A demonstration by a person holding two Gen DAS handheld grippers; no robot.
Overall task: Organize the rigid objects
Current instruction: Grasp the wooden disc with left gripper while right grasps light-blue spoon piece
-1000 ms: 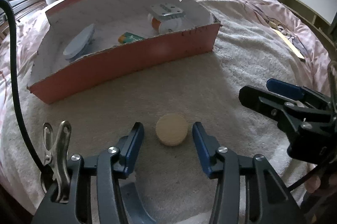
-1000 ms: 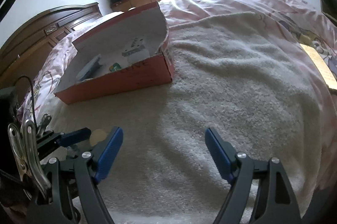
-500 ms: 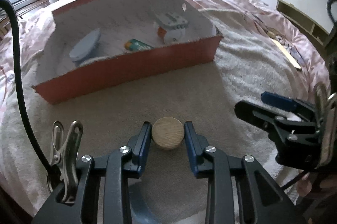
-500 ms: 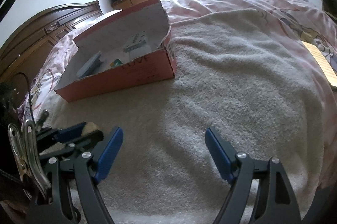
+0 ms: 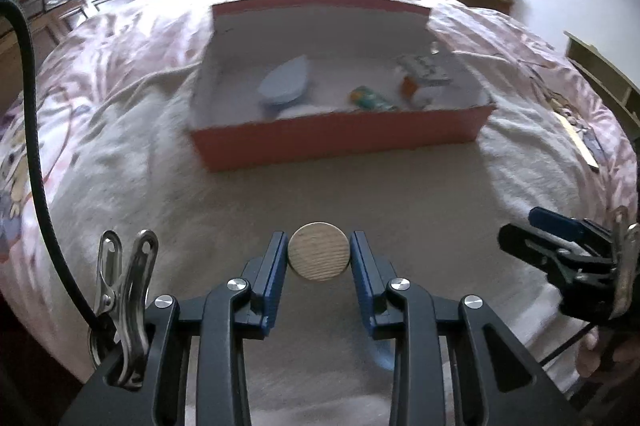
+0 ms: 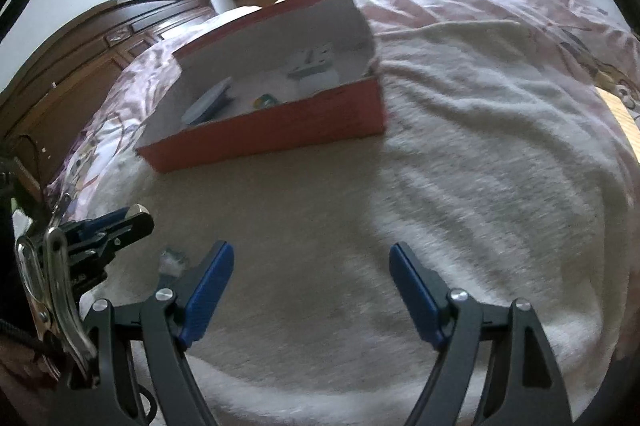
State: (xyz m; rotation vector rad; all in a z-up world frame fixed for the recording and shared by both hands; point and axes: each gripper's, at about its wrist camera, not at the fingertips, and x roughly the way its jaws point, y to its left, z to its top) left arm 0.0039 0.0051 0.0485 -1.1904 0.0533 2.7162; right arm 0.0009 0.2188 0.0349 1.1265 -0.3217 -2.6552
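My left gripper (image 5: 319,258) is shut on a round wooden disc (image 5: 319,257) and holds it above the beige blanket, short of the red cardboard box (image 5: 340,142). The box holds a pale blue oval piece (image 5: 285,86), a small green packet (image 5: 368,98) and a white and orange item (image 5: 424,82). My right gripper (image 6: 311,280) is open and empty over the blanket. It shows at the right edge of the left wrist view (image 5: 560,246). The box also shows in the right wrist view (image 6: 272,134), ahead and to the left.
The beige blanket (image 6: 460,166) lies over a pink patterned bedspread (image 5: 100,66). A dark wooden headboard (image 6: 80,58) stands at the left. A wooden ruler (image 5: 580,146) lies at the bed's right side. A window ledge with books runs along the back.
My left gripper closed on the wooden disc and lifted it off the blanket, and the view now tilts up towards the box. My right gripper stayed open.
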